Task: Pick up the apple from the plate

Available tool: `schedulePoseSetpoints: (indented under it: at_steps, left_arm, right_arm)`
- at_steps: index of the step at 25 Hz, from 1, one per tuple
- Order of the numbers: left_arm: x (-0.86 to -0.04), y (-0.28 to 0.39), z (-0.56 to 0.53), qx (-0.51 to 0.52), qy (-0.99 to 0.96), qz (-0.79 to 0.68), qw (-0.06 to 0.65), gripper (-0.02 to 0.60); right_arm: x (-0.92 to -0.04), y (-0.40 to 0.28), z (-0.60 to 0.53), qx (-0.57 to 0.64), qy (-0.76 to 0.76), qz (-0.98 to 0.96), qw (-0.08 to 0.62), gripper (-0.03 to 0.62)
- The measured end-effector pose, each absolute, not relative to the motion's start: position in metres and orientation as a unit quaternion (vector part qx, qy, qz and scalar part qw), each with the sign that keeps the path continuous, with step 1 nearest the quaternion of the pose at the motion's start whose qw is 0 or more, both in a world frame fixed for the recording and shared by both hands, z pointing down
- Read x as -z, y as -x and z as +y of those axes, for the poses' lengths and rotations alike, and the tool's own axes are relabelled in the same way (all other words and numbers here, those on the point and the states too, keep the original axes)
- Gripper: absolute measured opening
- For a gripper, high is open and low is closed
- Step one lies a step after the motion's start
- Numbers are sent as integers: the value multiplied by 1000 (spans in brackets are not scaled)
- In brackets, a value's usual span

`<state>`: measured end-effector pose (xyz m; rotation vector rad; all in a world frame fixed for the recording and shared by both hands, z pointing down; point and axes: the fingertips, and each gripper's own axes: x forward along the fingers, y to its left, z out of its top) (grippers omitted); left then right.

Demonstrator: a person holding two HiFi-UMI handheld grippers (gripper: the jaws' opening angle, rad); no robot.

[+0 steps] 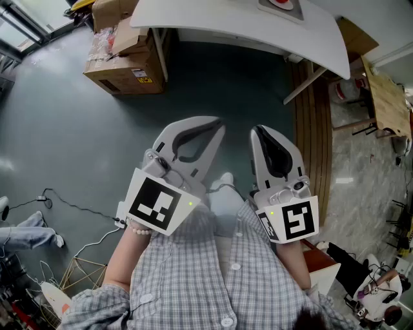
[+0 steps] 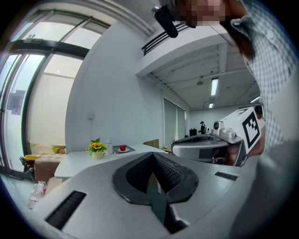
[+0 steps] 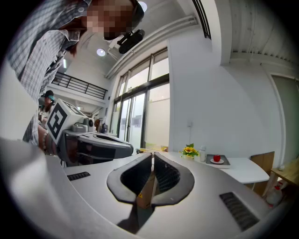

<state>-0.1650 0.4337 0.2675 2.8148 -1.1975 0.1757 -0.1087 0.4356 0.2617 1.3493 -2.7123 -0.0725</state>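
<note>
A small red apple (image 2: 122,148) sits on a white plate (image 2: 124,151) on a grey tray, far off on a white table (image 2: 79,163). The right gripper view shows the same apple (image 3: 217,158), plate (image 3: 216,162) and tray (image 3: 220,163) at a distance. In the head view only the table (image 1: 258,26) and the tray's edge with a red bit (image 1: 281,2) show at the top. My left gripper (image 1: 216,126) and right gripper (image 1: 258,132) are held side by side close to the person's chest, above the floor. Both are shut with nothing between the jaws (image 2: 153,156) (image 3: 153,156).
A pot of yellow flowers (image 2: 96,147) and a small bottle (image 2: 109,145) stand on the table beside the tray. Cardboard boxes (image 1: 126,61) lie on the grey floor left of the table. Cables (image 1: 71,206) trail on the floor at left. A wooden strip (image 1: 313,122) runs along the right.
</note>
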Motion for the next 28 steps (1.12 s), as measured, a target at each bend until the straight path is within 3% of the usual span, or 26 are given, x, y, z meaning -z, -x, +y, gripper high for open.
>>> schedulePoseSetpoints:
  at_steps: [28]
  left_arm:
    - [-271, 189, 416, -70, -901, -428, 29, 10]
  right_arm:
    - [-270, 99, 412, 2, -469, -882, 48, 32]
